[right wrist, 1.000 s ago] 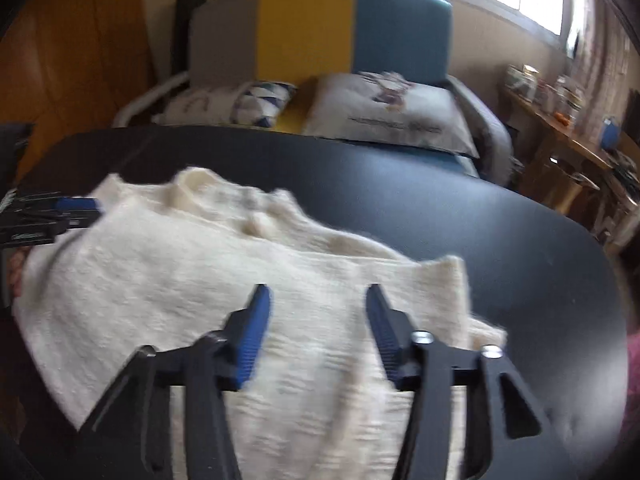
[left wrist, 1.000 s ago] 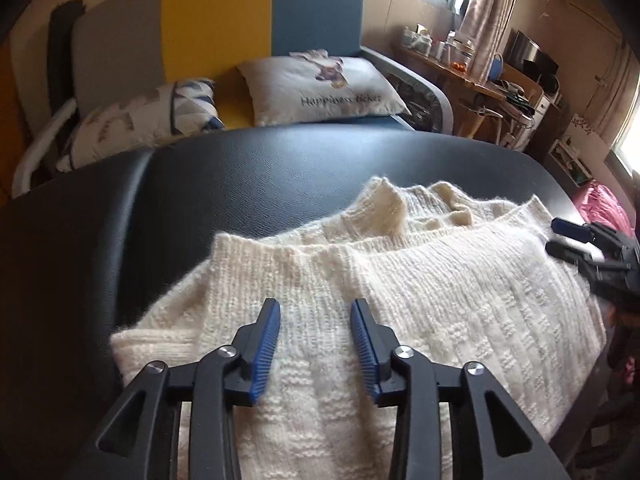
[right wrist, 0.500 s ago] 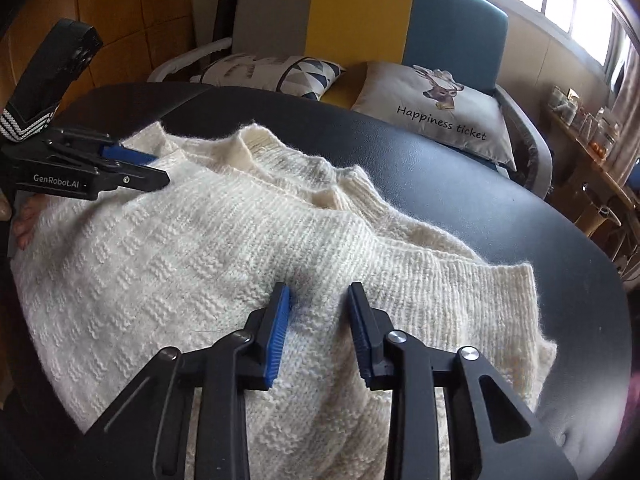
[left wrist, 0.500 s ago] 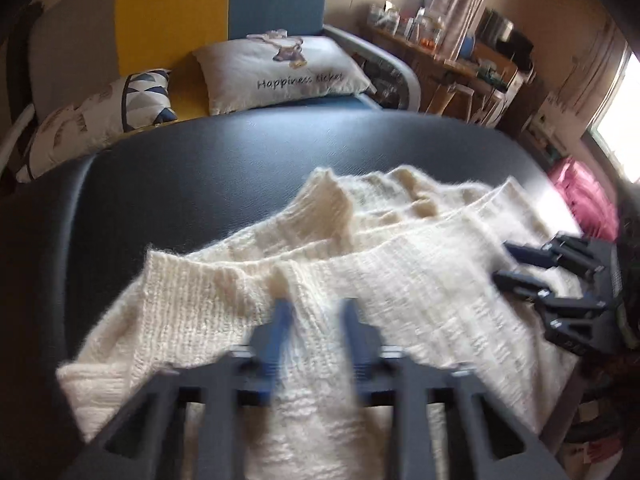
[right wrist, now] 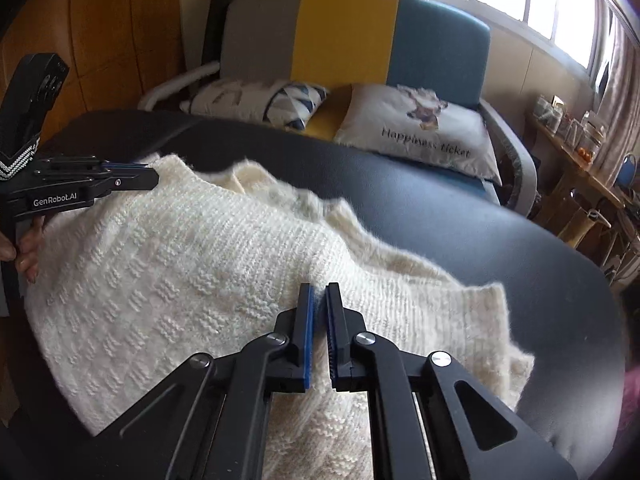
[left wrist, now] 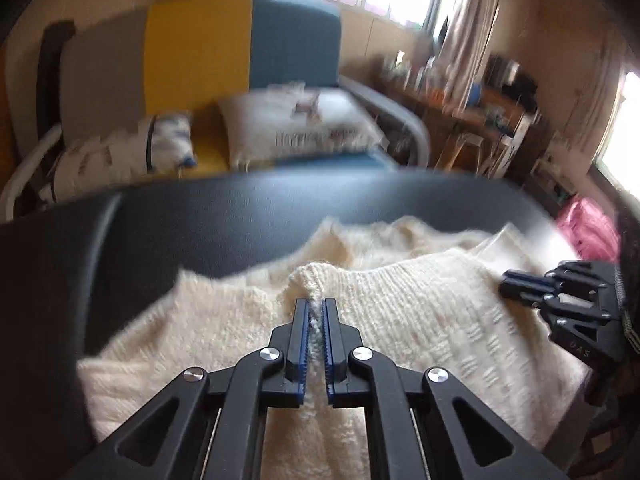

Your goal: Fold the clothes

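Note:
A cream knitted sweater [left wrist: 420,312] [right wrist: 168,280] lies spread over a round black table [left wrist: 240,220] [right wrist: 460,224]. My left gripper [left wrist: 318,304] is shut on a raised pinch of the knit, with wool showing between its blue pads. It appears again at the left edge of the right wrist view as the left gripper [right wrist: 148,176], lifting a peak of fabric. My right gripper [right wrist: 319,290] is shut on a fold of the sweater near its middle right. From the left wrist view the right gripper [left wrist: 508,282] sits at the sweater's right edge, jaws together.
Behind the table stands a grey, yellow and blue sofa [right wrist: 348,40] with two cushions [right wrist: 424,128]. A cluttered wooden side table [right wrist: 576,160] is at the far right, and a pink item [left wrist: 588,232] lies beyond the table's right rim. A hand [right wrist: 28,248] holds the left tool.
Both grippers went from wide open above the sweater to shut on pinches of the knit. The left one has pulled its pinch up into a peak.

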Demonstrator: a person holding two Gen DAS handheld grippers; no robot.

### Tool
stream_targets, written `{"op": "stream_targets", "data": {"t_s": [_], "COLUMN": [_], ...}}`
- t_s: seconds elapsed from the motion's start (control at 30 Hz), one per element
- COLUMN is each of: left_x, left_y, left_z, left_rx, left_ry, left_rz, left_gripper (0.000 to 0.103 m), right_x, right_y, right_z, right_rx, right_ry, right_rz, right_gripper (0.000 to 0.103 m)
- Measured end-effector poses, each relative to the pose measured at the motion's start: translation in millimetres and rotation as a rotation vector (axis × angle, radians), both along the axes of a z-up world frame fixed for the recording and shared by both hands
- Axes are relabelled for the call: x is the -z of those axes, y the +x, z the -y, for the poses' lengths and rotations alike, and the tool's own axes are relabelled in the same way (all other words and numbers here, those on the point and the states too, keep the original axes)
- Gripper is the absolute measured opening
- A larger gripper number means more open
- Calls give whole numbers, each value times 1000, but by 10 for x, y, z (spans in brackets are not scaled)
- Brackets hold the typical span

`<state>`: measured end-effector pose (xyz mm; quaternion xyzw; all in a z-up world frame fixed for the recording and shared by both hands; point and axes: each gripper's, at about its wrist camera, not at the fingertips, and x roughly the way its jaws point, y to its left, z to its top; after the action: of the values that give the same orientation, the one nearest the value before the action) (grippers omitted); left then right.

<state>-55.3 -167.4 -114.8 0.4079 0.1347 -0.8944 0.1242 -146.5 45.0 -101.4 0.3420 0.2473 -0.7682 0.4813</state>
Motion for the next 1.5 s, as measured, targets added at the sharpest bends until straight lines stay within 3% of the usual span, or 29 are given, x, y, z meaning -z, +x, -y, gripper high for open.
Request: {"op": "stream_targets", "data": {"t_s": [0.1,0.2,0.27,0.4,0.5,0.57,0.6,0.73,1.0,1.13,1.3,1.5], "left_x": [162,89,-33,-256,-155,55,113,91,-198,-237,73,121], "left_y": [-36,23,113,306,212,94,81,85,636,853,876,1125], "left_z": [-16,24,78,66,-8,-33,-23,82,-67,-103,-111,-133], "left_rx": [-17,-57,-80,-65,8,27,23,-19,-22,-29,-53,-72], "left_ry": [1,30,55,10,-35,-41,-46,37,-73,-82,-70,27], "left_rz": [36,16,-26,-118,-60,19,9,6,-76,-104,-12,-63], "left_gripper": [11,18,21,22,22,23,23,24,24,23,25,25], "right_x": [167,165,110,-81,-43,124,207,104,-106,-254,50,248], "right_y": [-18,-19,-66,-39,-55,-88,-100,-159,-274,-142,141,269], "right_z": [36,17,-23,-143,-112,-50,-39,-385,-1087,-1622,-1677,-1852], "right_rx": [21,36,46,40,45,71,82,142,260,236,217,250], "right_ry": [26,11,-13,-97,-96,-32,-6,-34,-93,-190,-73,-47], "right_rz": [20,34,61,55,60,59,48,67,107,212,227,251], "right_gripper": [6,8,10,15,15,15,15,16,20,20,21,20]}}
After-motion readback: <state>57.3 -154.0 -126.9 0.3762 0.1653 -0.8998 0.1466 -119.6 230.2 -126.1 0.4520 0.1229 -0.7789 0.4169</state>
